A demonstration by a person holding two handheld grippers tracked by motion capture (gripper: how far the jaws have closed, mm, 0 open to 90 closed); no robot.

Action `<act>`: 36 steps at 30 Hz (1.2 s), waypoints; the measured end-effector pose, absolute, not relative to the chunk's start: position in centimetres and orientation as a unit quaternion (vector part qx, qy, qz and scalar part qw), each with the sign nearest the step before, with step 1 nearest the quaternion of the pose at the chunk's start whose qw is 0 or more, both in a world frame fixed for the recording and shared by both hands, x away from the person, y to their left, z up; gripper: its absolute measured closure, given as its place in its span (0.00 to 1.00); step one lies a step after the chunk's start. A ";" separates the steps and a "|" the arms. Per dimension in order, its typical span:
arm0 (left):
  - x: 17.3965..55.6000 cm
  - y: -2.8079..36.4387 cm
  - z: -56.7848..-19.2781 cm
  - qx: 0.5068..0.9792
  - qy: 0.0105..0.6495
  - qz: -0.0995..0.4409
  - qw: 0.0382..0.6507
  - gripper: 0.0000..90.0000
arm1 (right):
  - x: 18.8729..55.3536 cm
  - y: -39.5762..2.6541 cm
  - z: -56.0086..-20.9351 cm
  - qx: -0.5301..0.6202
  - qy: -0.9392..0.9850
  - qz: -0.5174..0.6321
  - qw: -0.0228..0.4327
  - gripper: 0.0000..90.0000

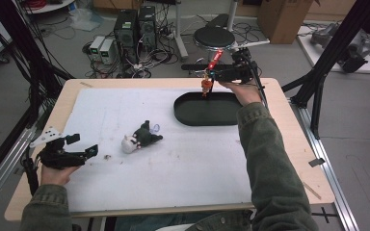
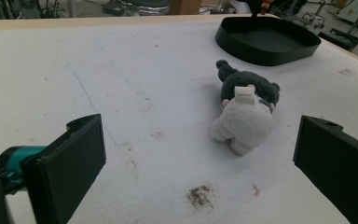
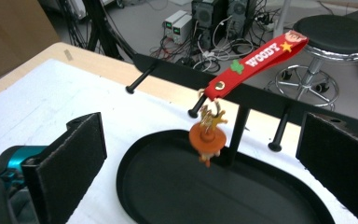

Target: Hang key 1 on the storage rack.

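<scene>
Right now your R gripper (image 3: 200,163) sits wide open at the far edge of the black tray (image 1: 188,113), nothing between its pads. Keychain (image 3: 209,135) hangs off a rack peg (image 3: 196,112) just ahead of it, centred between the jaws but beyond them, red strap (image 3: 256,60) angling up, figure dangling over the tray's far rim. Your L gripper (image 2: 200,163) rests open at the table's near-left; plush (image 2: 244,114) lies on the mat ahead of it, untouched.

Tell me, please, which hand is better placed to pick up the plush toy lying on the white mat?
The left. Its claw is open and aimed at the plush toy, which lies just ahead between its jaws. The right claw, also open, is at the far side by the black tray and the hanging keychain.
</scene>
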State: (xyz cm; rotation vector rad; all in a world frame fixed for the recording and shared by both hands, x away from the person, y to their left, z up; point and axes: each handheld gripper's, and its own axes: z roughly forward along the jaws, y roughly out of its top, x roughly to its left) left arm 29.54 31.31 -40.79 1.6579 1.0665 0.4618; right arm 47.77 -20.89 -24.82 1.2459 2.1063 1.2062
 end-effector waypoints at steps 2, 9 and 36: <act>29.5 31.3 -40.8 0.695 0.446 0.193 0.530 0.03 | 47.5 -20.9 -24.7 0.450 0.756 0.430 0.203 0.01; 29.5 31.3 -40.8 0.697 0.447 0.191 0.528 0.03 | 45.9 -21.8 -24.9 0.443 0.752 0.445 0.199 0.01; 29.4 31.5 -40.9 0.699 0.454 0.191 0.519 0.03 | 40.8 -27.0 -29.1 0.471 0.723 0.460 0.206 0.01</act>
